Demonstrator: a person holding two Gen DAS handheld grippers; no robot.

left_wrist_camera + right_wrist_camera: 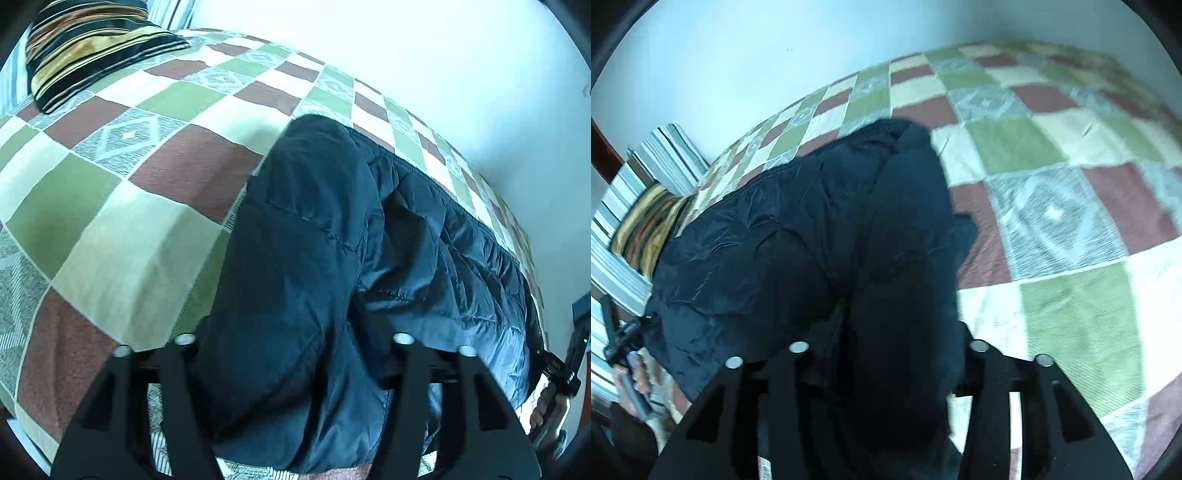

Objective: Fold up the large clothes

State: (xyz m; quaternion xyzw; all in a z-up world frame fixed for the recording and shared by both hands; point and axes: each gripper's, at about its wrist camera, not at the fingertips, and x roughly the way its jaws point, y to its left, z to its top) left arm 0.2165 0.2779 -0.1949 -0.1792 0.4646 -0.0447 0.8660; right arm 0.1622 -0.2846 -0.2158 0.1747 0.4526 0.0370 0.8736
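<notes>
Between the left gripper's (pixel 291 373) fingers (pixel 184 369) lies a folded sleeve of the dark puffer jacket (pixel 424 258); fingers stand apart, not pinching it. Right gripper (pixel 886 376) likewise: fingers (pixel 979 376) spread, jacket bulk between them, whether the pads touch it I cannot tell. Jacket rests bunched on the bed's checked quilt (pixel 122 221) beside the pale wall (pixel 406 55). Striped pillow (pixel 92 48) at the head end. Each view shows the opposite hand (pixel 550 410) at its edge.

left claw (pixel 291 369): matte black, two broad fingers tapering forward, silver round studs showing at tips | right claw (pixel 886 376): showing identical black fingers, same silver studs, cut-out slots behind them
</notes>
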